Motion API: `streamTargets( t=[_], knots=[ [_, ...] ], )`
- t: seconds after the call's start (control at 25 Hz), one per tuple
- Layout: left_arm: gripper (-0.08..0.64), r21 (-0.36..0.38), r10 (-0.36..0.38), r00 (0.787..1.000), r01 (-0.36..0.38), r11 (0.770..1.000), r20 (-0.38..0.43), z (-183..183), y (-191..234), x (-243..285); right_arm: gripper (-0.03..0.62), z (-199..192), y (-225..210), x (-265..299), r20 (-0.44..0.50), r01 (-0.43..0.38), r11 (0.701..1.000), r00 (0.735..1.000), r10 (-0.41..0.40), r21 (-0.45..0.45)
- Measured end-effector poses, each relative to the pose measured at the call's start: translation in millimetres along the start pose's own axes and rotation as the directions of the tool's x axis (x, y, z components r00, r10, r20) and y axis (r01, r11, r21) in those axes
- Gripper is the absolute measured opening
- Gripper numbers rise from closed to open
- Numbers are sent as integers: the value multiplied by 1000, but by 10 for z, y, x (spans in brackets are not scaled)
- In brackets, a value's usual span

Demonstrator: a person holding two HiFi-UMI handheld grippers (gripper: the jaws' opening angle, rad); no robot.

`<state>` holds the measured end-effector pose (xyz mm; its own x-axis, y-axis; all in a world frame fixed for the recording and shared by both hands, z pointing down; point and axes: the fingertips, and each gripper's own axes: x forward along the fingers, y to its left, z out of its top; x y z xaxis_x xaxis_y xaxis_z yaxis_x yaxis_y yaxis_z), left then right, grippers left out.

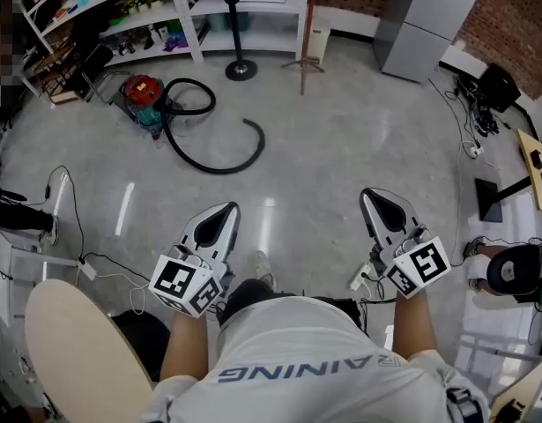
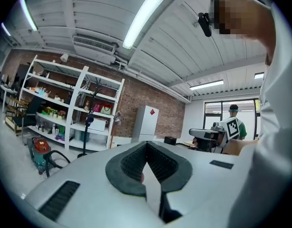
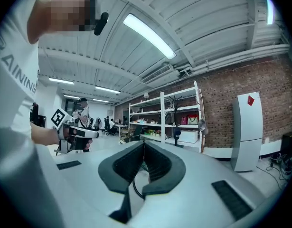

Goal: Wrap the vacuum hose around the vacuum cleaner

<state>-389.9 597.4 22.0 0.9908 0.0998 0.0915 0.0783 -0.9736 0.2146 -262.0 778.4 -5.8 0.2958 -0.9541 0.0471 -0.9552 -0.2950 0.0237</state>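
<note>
Glossy grey floor (image 1: 341,148) — black vacuum hose (image 1: 209,169) curves loosely.

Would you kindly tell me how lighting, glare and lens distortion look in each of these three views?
Head view: even light, pale glare streaks on the glossy grey floor. Left gripper view: heavy fisheye bending, dark corners, long ceiling strip lamp burnt out white. Right gripper view: same bending and corners; its own bright ceiling tube lamp glares too.
</note>
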Motion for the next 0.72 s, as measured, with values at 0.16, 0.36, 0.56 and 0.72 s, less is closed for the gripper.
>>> streamTargets(
  t=[0.16, 0.36, 0.56, 0.72],
  knots=[
    [14, -13, -7, 1000, 8, 1000, 9, 138, 522, 331, 9, 66, -126, 606, -33, -29, 999, 999, 27, -38],
    [14, -43, 15, 1000, -15, 999, 8, 190, 1328, 523, 9, 95, -141, 1462, -59, -67, 997, 996, 65, -36],
    [14, -62, 24, 1000, -25, 998, -21, 136, 1893, 778, 9, 55, -228, 2128, -82, -87, 995, 993, 83, -43],
    [14, -82, 18, 999, -21, 996, -32, 129, 2216, 986, 9, -46, -364, 2506, -112, -87, 996, 990, 82, -36]
  ],
)
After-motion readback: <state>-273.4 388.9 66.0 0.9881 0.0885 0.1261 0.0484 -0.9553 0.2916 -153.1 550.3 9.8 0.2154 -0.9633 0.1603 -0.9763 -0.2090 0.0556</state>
